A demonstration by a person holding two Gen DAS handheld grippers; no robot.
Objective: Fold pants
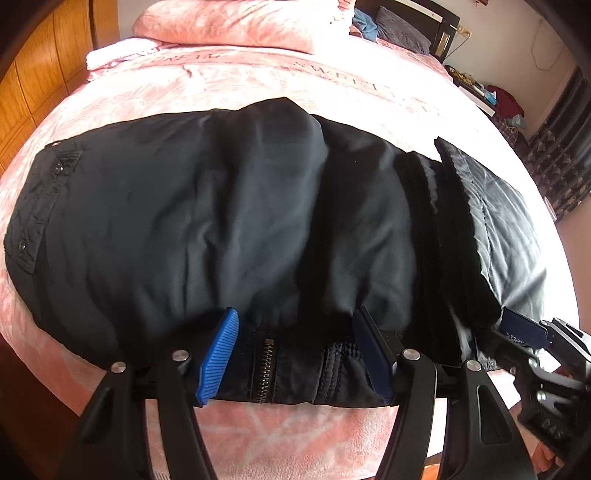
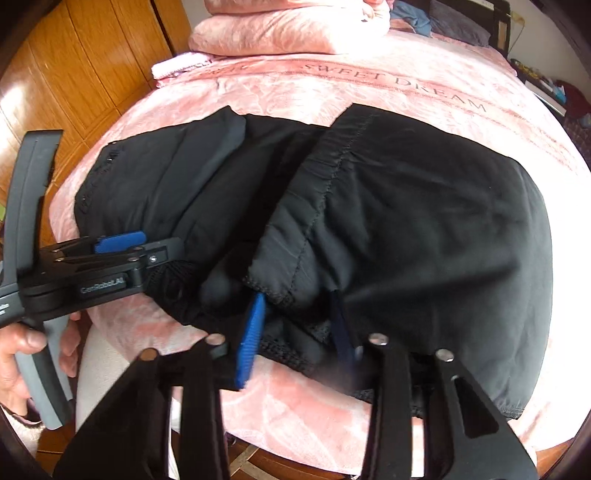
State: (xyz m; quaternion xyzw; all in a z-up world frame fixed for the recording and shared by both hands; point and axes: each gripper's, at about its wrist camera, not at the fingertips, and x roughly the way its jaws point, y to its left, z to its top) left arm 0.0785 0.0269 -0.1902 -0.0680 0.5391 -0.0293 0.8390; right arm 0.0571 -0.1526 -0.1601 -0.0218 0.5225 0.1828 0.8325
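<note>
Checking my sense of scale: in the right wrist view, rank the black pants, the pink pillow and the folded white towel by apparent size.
1. black pants
2. pink pillow
3. white towel

The pillow and towel lie farther back, so they look smaller than they are.

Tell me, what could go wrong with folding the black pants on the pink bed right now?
1. The pants lie right at the near edge of the pink blanket, so a tug could slide them off.
2. The left gripper straddles the zipper with open fingers; closing there may bunch the cloth or snag.
3. The right gripper sits at a loose folded flap, and may catch only one layer, undoing the fold.
</note>
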